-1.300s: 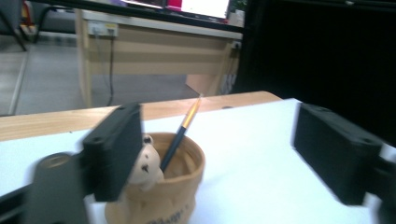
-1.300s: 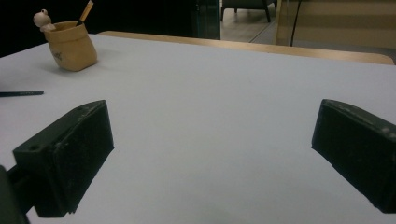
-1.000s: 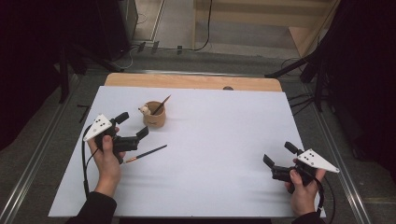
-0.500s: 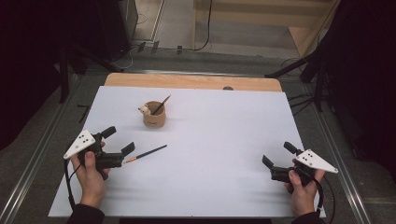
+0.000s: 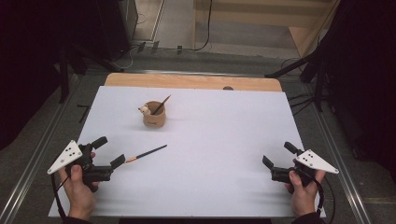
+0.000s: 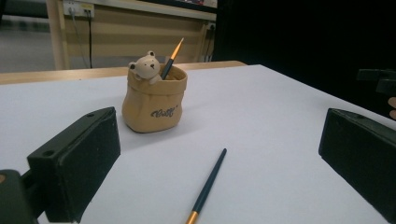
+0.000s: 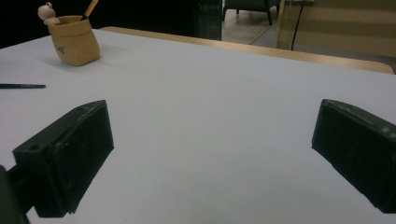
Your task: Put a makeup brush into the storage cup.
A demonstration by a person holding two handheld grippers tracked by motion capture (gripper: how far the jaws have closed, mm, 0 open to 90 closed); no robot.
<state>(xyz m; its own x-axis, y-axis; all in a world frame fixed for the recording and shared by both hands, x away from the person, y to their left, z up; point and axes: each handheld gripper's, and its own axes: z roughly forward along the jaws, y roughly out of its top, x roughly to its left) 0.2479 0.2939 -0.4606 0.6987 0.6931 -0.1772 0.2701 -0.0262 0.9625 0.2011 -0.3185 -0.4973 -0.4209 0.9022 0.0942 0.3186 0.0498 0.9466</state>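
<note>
Nearest the person, the left gripper (image 5: 108, 150) is held at the near left corner of the white table (image 5: 224, 154), gripped by the person's left hand (image 5: 80, 193); its grey three-cornered plate (image 5: 65, 156) faces up and outward. The jaws stand wide apart with nothing between them, as the left gripper view confirms. At the near right corner, the right gripper (image 5: 279, 154) is held by the right hand (image 5: 302, 191); its jaws likewise stand wide and hold nothing.

Just beyond the left gripper's tips lies a dark pencil (image 5: 145, 153) flat on the table, its orange end pointing toward the gripper and close to one jaw, though not between the jaws. In the left gripper view the pencil (image 6: 208, 185) runs away from the camera toward the middle of the table.

Farther back, left of centre, stands a tan sack-shaped holder (image 5: 154, 115) with a small bear figure (image 6: 145, 66) at its rim. A second pencil (image 6: 171, 58) leans inside it, orange tip up. The holder stands upright and well apart from both grippers.

At the far edge a bare wooden strip (image 5: 191, 81) borders the white surface.
</note>
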